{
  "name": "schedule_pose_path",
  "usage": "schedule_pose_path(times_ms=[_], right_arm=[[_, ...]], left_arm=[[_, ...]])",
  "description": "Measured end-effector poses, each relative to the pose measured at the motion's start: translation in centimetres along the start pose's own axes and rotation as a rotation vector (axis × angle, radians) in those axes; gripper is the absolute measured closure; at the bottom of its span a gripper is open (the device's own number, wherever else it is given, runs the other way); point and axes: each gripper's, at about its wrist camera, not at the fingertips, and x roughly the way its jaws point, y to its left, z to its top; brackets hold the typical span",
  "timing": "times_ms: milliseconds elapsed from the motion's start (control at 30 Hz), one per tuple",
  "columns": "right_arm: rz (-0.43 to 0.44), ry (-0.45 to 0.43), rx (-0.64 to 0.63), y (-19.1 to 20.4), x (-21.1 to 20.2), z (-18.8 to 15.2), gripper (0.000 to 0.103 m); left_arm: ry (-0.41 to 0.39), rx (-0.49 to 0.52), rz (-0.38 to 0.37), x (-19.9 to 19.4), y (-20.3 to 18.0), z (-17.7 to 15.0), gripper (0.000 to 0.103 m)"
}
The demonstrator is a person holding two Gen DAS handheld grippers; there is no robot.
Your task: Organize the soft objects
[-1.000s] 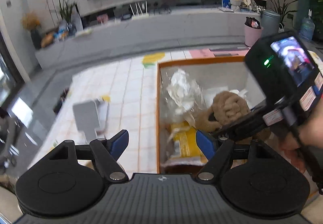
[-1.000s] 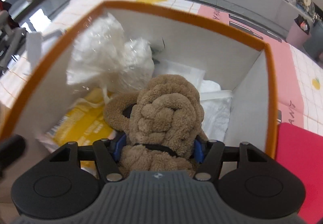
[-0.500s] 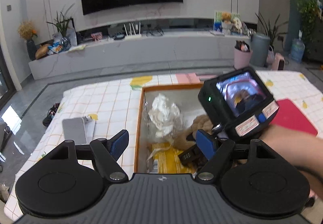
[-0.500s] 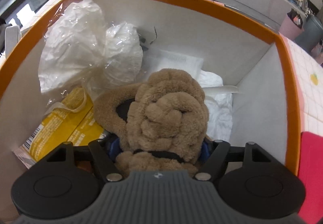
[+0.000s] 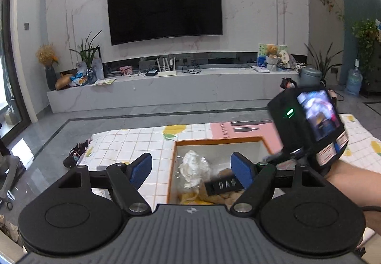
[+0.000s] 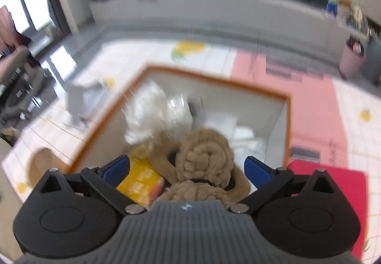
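Right now I'm seeing my right gripper point(image 6: 187, 168) opening its jaws above the orange-rimmed box point(image 6: 209, 78); the blue pads are standing clear on both sides of the brown plush toy point(image 6: 202, 156), not pressing it. That toy is sitting inside the box, at its near side, leaning over a yellow packet point(image 6: 140, 180), with a crinkled clear plastic bag point(image 6: 154, 111) behind it and white cloth point(image 6: 245, 137) to its right. This view is blurring, so finer detail is lost. My left gripper point(image 5: 191, 168) is hanging wide open with nothing between its pads, over the checked cloth point(image 5: 133, 144) just left of the box. From there I'm also seeing my right hand point(image 5: 343, 173) holding its gripper over the box's right part. A red mat point(image 6: 333, 183) is lying beside the box's right wall.
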Motion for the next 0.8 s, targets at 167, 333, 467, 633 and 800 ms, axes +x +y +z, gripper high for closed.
schedule_pose_path(times_ms=[167, 333, 467, 633, 800], right_arm=[[0.025, -0.222, 0.023, -1.0, -8.0, -2.6, 0.003], [-0.006, -0.375, 0.030, -2.2, -14.8, -8.2, 0.003], [-0.048, -0.515, -0.066, -2.3, -19.7, -13.5, 0.003], [-0.116, -0.547, -0.072, -3.1, -22.8, -17.9, 0.003], [-0.134, -0.550, -0.029, -3.9, -23.3, -21.7, 0.003]], left_arm=[[-0.089, -0.034, 0.006, -3.7, -1.9, 0.0, 0.002], [-0.171, 0.005, 0.039, -5.8, -5.0, -1.3, 0.000], [-0.178, 0.008, 0.028, -6.4, -7.1, -3.2, 0.000], [-0.144, -0.010, -0.008, -6.8, -8.9, -5.6, 0.000], [-0.137, 0.005, -0.023, -7.4, -10.7, -7.8, 0.000]])
